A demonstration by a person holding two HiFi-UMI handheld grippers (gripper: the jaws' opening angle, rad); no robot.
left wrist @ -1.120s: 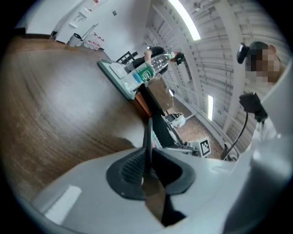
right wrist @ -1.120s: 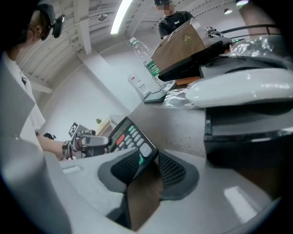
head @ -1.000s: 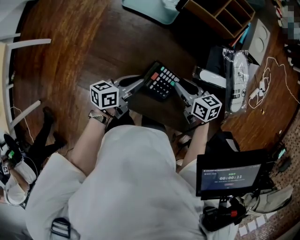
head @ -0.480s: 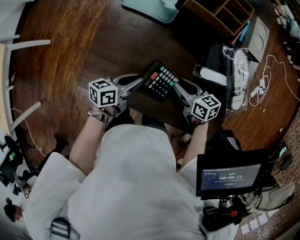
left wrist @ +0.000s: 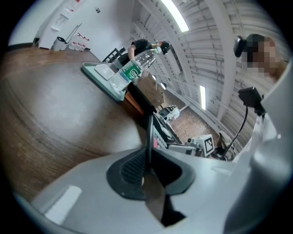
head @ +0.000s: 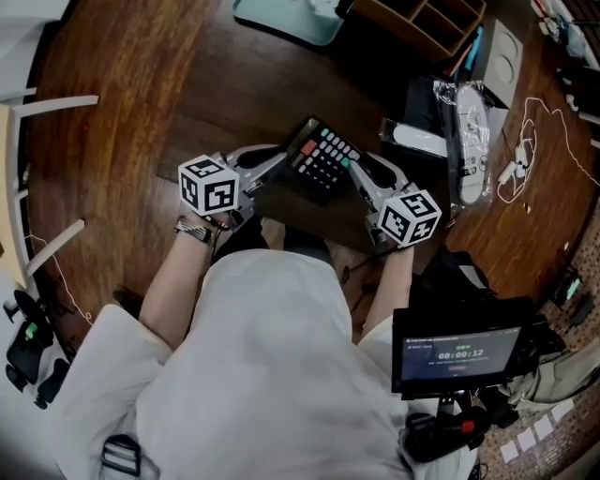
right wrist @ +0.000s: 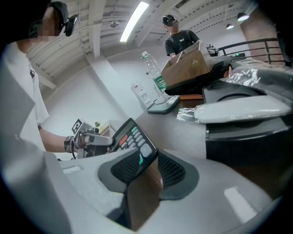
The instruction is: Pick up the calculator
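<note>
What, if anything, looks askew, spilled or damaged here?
Nothing looks spilled or damaged. Only the calculator is askew: it is tilted, clamped at opposite edges by the left hand-held gripper and the right hand-held gripper, which fits a pickup.

I see a dark wooden table (head: 159,84) below both claws. Beyond the left claw (head: 281,159) lies a teal tray (head: 281,14), and a wooden rack (head: 412,19) lies beyond the right claw (head: 353,169). To that claw's right sit a black box (head: 427,108) and, farther out, a loose white cable (head: 553,131).
</note>
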